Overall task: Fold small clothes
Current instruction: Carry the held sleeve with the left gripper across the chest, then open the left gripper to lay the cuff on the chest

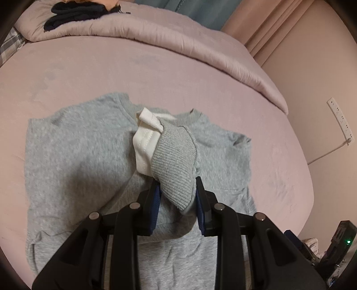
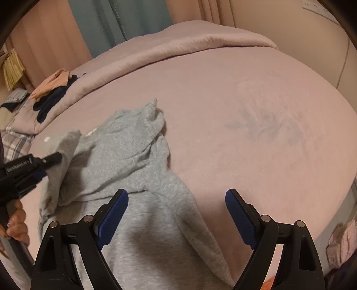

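A wide bed with a pink sheet [image 1: 178,73] fills both views, a rolled pink duvet [image 1: 156,33] along its far side and a heap of dark clothes [image 1: 75,13] on top of that. A small grey sweatshirt [image 1: 78,156] lies spread on the sheet, neckline toward the duvet. The left gripper [image 1: 177,189] has its blue pads clamped on the ribbed cuff [image 1: 176,160] of a sleeve, white lining [image 1: 145,142] showing beside it, and holds it above the chest of the garment, apparently carrying the sleeve inward for a fold. The right gripper [image 2: 176,200] hangs over the lower part of the sweatshirt with its jaws wide apart and nothing between them. The grip looks to be only on the cuff's end, so the cuff could slide out before it is laid down. Pulling the sleeve across with nothing pinning the body could also drag the sweatshirt and deepen the bunching already visible in the right wrist view, leaving a crooked fold.
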Demonstrator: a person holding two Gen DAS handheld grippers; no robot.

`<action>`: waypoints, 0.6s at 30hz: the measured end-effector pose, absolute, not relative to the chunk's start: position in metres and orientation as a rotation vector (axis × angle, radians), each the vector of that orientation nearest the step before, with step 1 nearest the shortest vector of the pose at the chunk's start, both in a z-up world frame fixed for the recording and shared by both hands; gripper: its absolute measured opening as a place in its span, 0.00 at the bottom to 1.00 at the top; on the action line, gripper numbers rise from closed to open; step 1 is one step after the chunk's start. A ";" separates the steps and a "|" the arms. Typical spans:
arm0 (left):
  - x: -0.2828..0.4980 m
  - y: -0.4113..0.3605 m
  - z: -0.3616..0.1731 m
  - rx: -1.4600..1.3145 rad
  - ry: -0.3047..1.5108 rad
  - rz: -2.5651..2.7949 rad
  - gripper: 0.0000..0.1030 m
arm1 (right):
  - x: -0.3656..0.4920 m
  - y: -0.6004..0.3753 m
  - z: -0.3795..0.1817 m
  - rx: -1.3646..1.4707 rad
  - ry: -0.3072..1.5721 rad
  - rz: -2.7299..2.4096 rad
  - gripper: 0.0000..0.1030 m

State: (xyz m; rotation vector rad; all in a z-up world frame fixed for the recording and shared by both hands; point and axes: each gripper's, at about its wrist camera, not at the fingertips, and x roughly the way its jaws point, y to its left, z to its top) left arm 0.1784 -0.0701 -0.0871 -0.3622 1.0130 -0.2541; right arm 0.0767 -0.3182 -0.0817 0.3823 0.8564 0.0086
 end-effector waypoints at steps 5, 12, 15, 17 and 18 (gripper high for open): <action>0.183 -0.077 -0.102 -0.356 1.053 -0.253 0.27 | 0.077 -0.322 -0.084 0.390 0.863 0.005 0.86; 0.188 -0.082 -0.123 -0.367 1.106 -0.247 0.28 | 0.078 -0.325 -0.088 0.398 0.872 0.005 0.86; 0.188 -0.083 -0.131 -0.366 1.126 -0.246 0.28 | 0.078 -0.326 -0.089 0.403 0.877 0.007 0.86; 0.188 -0.083 -0.134 -0.369 1.128 -0.246 0.29 | 0.079 -0.326 -0.090 0.405 0.879 0.007 0.86; 0.187 -0.082 -0.134 -0.374 1.129 -0.247 0.30 | 0.078 -0.326 -0.090 0.406 0.881 0.009 0.86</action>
